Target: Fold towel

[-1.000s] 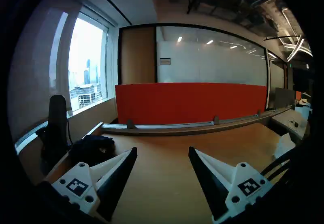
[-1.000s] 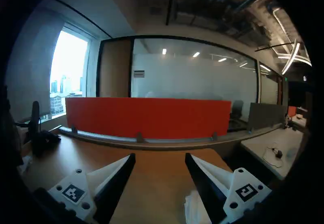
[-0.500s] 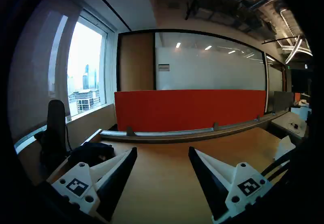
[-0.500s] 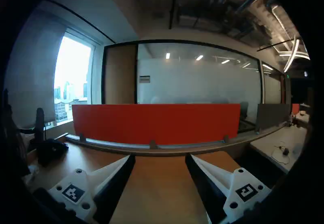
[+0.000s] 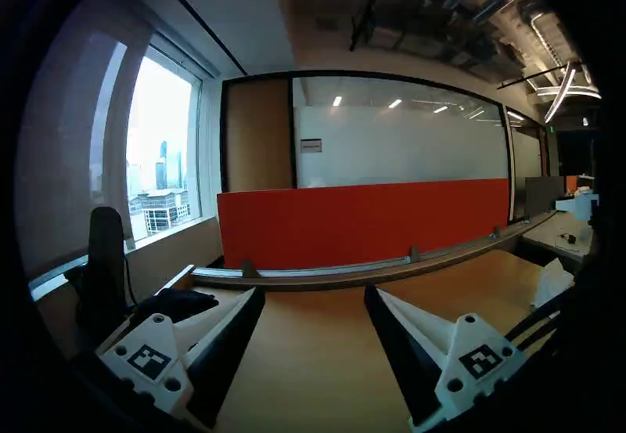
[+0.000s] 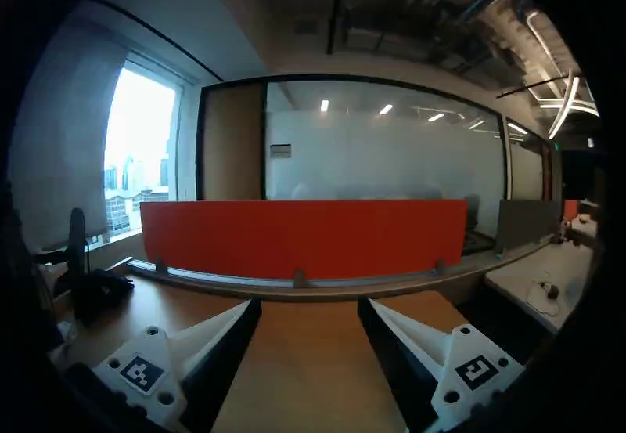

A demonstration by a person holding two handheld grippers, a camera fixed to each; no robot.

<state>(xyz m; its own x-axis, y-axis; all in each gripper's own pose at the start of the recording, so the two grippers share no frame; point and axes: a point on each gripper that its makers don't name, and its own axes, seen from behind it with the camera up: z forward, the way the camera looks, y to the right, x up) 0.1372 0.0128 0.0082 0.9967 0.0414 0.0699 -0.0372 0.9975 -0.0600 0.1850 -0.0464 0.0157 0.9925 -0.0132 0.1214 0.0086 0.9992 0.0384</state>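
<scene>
Place: pretty clearly an office
Giveaways: orange divider [image 5: 360, 221] along the counter [image 5: 313, 355], glass-walled room [image 5: 399, 143] behind it, city skyline out the window [image 5: 160, 167]

left gripper [image 5: 313, 287], right gripper [image 6: 308, 301], jaws apart

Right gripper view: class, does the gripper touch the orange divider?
Apart. The right gripper view shows the orange divider at the far edge of the desk, beyond the open right gripper.

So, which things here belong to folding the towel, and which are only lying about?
For the job: left claw and right claw, both open and holding nothing; white piece at the desk edge, perhaps the towel.
Lying about: black bundle, orange screen, cable on the next desk.
</scene>
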